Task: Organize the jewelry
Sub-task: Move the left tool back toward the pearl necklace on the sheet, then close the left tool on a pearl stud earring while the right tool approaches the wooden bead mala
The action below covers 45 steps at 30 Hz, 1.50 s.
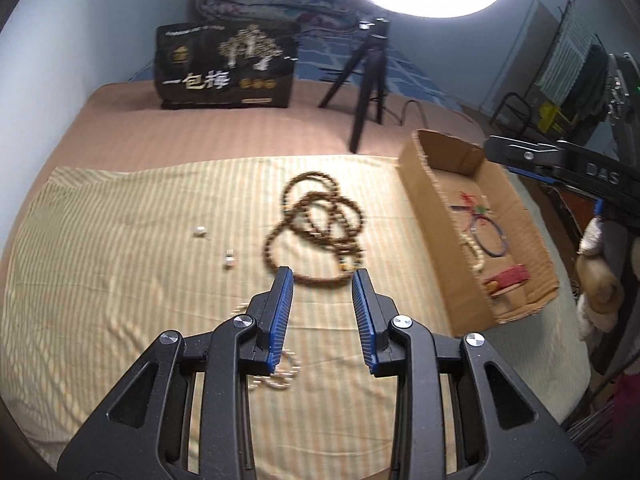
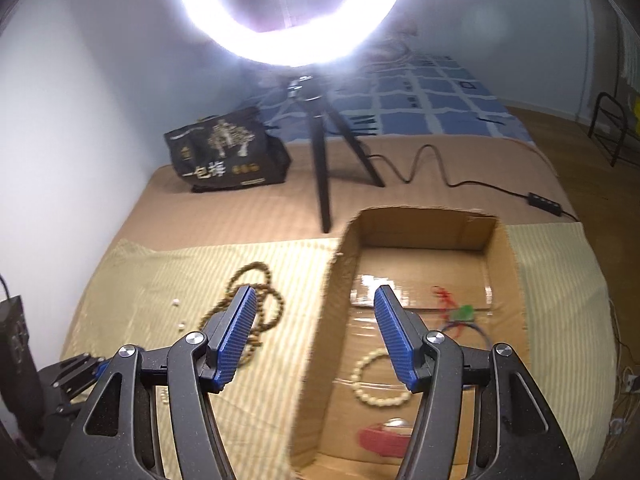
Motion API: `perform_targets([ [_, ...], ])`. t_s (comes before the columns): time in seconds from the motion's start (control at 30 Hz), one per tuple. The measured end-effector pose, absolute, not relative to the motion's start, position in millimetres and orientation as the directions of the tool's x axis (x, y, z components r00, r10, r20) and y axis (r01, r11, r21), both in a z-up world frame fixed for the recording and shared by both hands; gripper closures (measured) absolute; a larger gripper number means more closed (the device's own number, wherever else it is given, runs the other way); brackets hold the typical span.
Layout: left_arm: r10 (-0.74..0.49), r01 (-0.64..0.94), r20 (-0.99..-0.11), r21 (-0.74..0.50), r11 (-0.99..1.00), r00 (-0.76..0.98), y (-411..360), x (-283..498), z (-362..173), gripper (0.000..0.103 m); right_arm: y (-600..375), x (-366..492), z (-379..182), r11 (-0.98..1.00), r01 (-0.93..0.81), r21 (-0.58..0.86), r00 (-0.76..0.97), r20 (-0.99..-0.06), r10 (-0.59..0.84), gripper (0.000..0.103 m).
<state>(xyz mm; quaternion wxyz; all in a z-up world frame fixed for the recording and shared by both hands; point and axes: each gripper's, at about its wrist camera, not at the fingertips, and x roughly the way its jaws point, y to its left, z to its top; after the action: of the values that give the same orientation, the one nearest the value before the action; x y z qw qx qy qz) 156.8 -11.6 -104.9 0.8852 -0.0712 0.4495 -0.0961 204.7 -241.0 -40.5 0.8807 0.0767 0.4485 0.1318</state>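
A long brown bead necklace (image 1: 316,228) lies coiled on the striped cloth (image 1: 120,240); it also shows in the right wrist view (image 2: 256,300). My left gripper (image 1: 322,274) is open and empty, just above the necklace's near loop. A pale bead bracelet (image 1: 280,376) lies under its left finger. Small white beads (image 1: 199,231) lie to the left. My right gripper (image 2: 316,294) is open and empty over the left wall of the cardboard box (image 2: 332,280). The box holds a cream bead bracelet (image 2: 378,384), a red item (image 2: 380,438), a blue bangle (image 1: 488,236) and a red-and-green cord piece (image 2: 460,312).
A black printed bag (image 1: 226,66) and a black tripod (image 1: 368,76) with a ring light (image 2: 292,12) stand behind the cloth. A cable (image 2: 460,176) runs right of the tripod. The right gripper's body (image 1: 560,164) shows beyond the box.
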Motion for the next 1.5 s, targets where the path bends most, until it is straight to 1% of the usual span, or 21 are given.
perform_targets([
  [0.17,-0.229,0.067,-0.796,-0.232,0.97,0.56,15,164,-116,0.073,-213,206,-47,0.941,-0.214,0.264,0.53,-0.778,0.339,0.042],
  [0.33,-0.217,0.07,-0.809,-0.214,0.974,0.546,27,173,-127,0.073,-183,208,-58,0.923,-0.261,0.283,0.478,-0.793,0.378,0.042],
  [0.47,-0.21,0.079,-0.819,-0.199,0.977,0.534,32,179,-137,0.073,-165,211,-71,0.92,-0.271,0.284,0.439,-0.814,0.381,0.043],
  [0.5,-0.206,0.083,-0.822,-0.192,0.978,0.531,32,182,-140,0.074,-162,212,-76,0.918,-0.267,0.294,0.429,-0.816,0.387,0.043],
  [0.53,-0.202,0.088,-0.825,-0.183,0.979,0.528,32,184,-143,0.08,-160,213,-79,0.917,-0.263,0.3,0.417,-0.822,0.389,0.043],
  [0.57,-0.199,0.093,-0.829,-0.177,0.98,0.523,32,186,-146,0.082,-157,216,-84,0.917,-0.256,0.306,0.404,-0.828,0.389,0.043],
  [0.7,-0.191,0.1,-0.835,-0.162,0.982,0.516,33,193,-155,0.084,-149,222,-100,0.922,-0.249,0.296,0.377,-0.847,0.374,0.046],
  [0.97,-0.174,0.114,-0.846,-0.135,0.984,0.503,35,207,-168,0.084,-136,236,-125,0.934,-0.227,0.276,0.336,-0.878,0.341,0.047],
  [1.1,-0.182,0.108,-0.847,-0.148,0.983,0.499,39,214,-174,0.084,-131,240,-132,0.939,-0.22,0.265,0.331,-0.885,0.327,0.049],
  [1.37,-0.192,0.136,-0.857,-0.144,0.98,0.478,37,220,-181,0.084,-122,252,-147,0.947,-0.221,0.235,0.314,-0.902,0.297,0.049],
  [1.43,-0.19,0.137,-0.861,-0.141,0.981,0.472,39,221,-184,0.089,-120,254,-152,0.948,-0.225,0.223,0.306,-0.908,0.286,0.049],
  [1.5,-0.188,0.139,-0.862,-0.139,0.981,0.47,40,223,-185,0.091,-118,255,-155,0.95,-0.227,0.216,0.298,-0.913,0.279,0.049],
])
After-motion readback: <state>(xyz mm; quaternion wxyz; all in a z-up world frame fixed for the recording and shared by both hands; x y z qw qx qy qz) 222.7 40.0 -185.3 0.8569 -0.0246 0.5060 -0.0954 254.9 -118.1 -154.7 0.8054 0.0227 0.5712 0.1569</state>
